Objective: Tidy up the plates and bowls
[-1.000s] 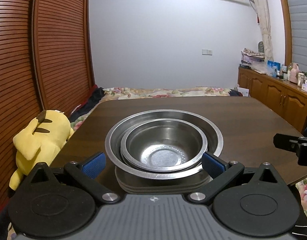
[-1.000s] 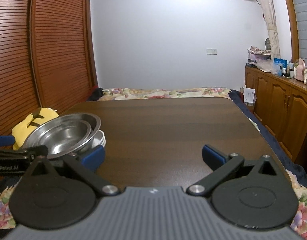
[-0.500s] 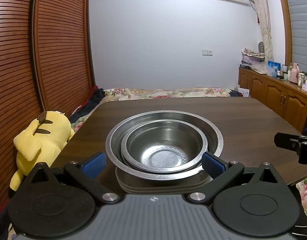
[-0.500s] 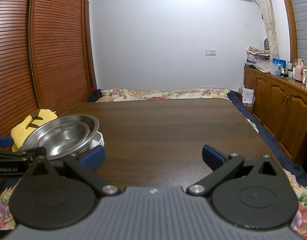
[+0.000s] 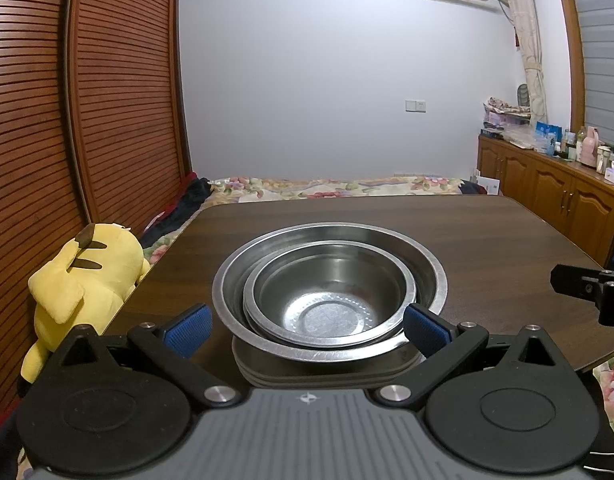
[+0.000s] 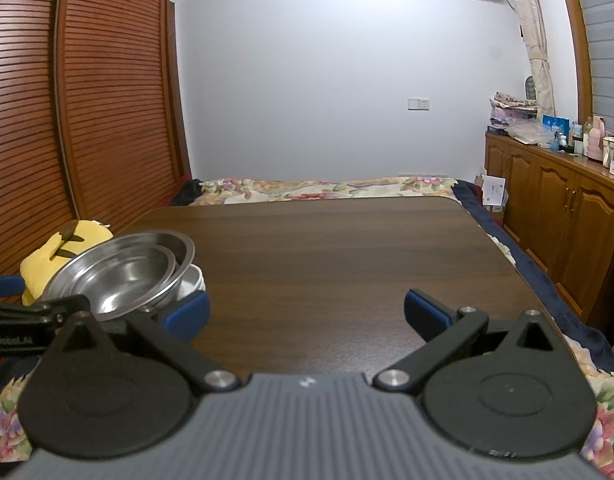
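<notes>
A small steel bowl point(image 5: 331, 292) sits nested inside a wider steel bowl point(image 5: 431, 268), and both rest on a stack of pale plates point(image 5: 327, 372) near the table's front left. My left gripper point(image 5: 305, 326) is open, its blue pads on either side of the stack's near edge, not touching it. In the right wrist view the same bowls point(image 6: 119, 272) and plates point(image 6: 193, 280) appear at the left. My right gripper point(image 6: 306, 312) is open over bare dark wood, holding nothing. It shows at the right edge of the left wrist view as a black finger point(image 5: 579, 284).
The dark wooden table point(image 6: 327, 248) stretches ahead to a rounded far edge. A yellow plush toy point(image 5: 83, 276) leans beside its left edge, against slatted wooden doors point(image 5: 87, 120). A floral bed point(image 5: 327, 188) lies beyond, and wooden cabinets point(image 6: 567, 216) line the right.
</notes>
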`<act>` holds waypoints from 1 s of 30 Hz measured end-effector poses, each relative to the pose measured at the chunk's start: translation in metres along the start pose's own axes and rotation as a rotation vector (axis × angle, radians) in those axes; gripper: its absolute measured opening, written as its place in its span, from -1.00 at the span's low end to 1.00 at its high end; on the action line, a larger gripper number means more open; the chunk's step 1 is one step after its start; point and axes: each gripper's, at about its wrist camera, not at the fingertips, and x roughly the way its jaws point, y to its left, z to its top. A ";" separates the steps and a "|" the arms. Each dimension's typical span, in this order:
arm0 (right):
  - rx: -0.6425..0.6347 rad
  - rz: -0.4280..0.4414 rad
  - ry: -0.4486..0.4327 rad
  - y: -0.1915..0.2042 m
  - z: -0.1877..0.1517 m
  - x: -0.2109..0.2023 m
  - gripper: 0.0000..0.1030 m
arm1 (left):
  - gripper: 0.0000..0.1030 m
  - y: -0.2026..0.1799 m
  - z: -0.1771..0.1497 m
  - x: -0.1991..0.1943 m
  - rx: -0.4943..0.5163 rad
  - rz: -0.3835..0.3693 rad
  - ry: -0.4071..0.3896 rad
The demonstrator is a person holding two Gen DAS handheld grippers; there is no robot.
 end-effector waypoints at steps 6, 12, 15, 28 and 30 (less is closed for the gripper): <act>0.006 0.001 0.003 -0.001 0.001 0.001 1.00 | 1.00 0.000 0.000 0.000 0.000 0.000 0.000; 0.007 0.000 0.002 -0.001 0.000 0.001 1.00 | 1.00 0.001 0.002 0.000 0.002 0.001 -0.002; 0.006 -0.004 0.003 -0.001 0.000 0.001 1.00 | 1.00 0.001 0.002 0.000 0.002 0.001 -0.002; 0.010 -0.005 0.000 -0.003 0.000 0.001 1.00 | 1.00 0.000 0.001 0.000 0.002 0.000 -0.002; 0.012 -0.003 0.001 -0.003 0.000 0.001 1.00 | 1.00 0.001 0.001 0.000 0.002 0.001 -0.002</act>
